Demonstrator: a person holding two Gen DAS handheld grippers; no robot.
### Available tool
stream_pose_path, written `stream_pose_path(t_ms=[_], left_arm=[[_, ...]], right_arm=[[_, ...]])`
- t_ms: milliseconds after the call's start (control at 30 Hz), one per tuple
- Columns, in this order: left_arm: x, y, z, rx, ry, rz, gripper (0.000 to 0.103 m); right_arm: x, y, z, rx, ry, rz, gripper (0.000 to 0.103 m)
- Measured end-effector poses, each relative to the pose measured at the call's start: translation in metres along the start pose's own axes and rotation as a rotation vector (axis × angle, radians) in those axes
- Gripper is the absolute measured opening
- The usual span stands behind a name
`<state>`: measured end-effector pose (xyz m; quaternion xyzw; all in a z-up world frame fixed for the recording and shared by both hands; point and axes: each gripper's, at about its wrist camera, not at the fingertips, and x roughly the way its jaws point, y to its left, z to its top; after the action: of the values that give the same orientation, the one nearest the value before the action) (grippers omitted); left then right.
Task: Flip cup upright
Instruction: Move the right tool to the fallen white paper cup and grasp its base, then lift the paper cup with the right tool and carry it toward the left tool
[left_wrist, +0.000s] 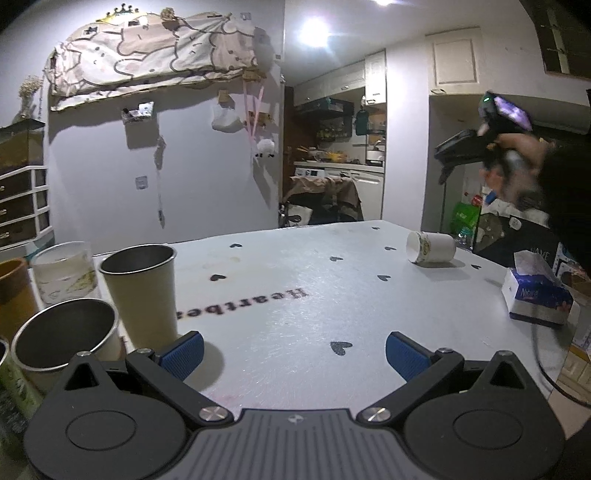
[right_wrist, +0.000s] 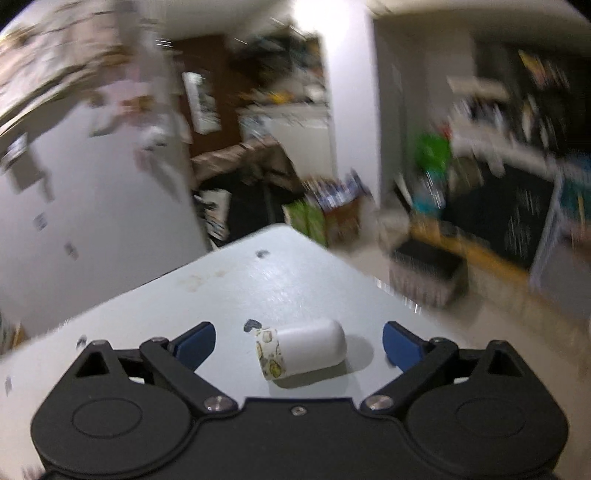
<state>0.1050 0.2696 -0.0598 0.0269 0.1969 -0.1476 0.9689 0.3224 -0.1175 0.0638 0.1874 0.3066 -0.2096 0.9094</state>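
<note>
By the table's (left_wrist: 280, 295) left edge stand two steel cups (left_wrist: 142, 291). The left gripper (left_wrist: 293, 350) gapes wide, empty. The white cup (left_wrist: 430, 247) lies on its side near the far right corner (mouth leftward); the right gripper (right_wrist: 299, 341), wide apart, hovers over it, holding nothing.

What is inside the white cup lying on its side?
Nothing visible: in the left wrist view the white cup shows its open mouth, pale inside. Its deeper interior is hidden; the right wrist view shows only its outside.

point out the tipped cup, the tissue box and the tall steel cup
tipped cup (right_wrist: 308, 345), right wrist view, on its white side wall
tissue box (left_wrist: 537, 297), left wrist view, on its blue front face
tall steel cup (left_wrist: 142, 295), left wrist view, on its outer wall below the rim
</note>
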Motion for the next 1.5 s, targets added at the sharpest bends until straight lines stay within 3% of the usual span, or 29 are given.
stream_pose_path(t_ms=[167, 333, 667, 867, 1133, 1500], left_arm=[[0.013, 0.004, 0.000, 0.006, 0.025, -0.015, 0.103], [0.025, 0.010, -0.001, -0.008, 0.057, 0.000, 0.103], [0.040, 0.011, -0.002, -0.007, 0.089, 0.008, 0.103], [0.037, 0.009, -0.003, -0.012, 0.091, 0.010, 0.103], [0.024, 0.008, 0.001, -0.021, 0.062, 0.023, 0.103], [-0.013, 0.006, 0.001, -0.068, 0.013, 0.050, 0.103]], right_arm=[[0.074, -0.009, -0.001, 0.272, 0.160, -0.070, 0.086], [0.125, -0.014, -0.018, 0.427, 0.222, -0.120, 0.082], [0.162, -0.013, -0.033, 0.538, 0.222, -0.102, 0.083], [0.170, -0.019, -0.036, 0.561, 0.227, 0.000, 0.073], [0.147, 0.000, -0.045, 0.343, 0.268, 0.088, 0.069], [0.031, 0.040, -0.134, -0.133, 0.392, 0.385, 0.068]])
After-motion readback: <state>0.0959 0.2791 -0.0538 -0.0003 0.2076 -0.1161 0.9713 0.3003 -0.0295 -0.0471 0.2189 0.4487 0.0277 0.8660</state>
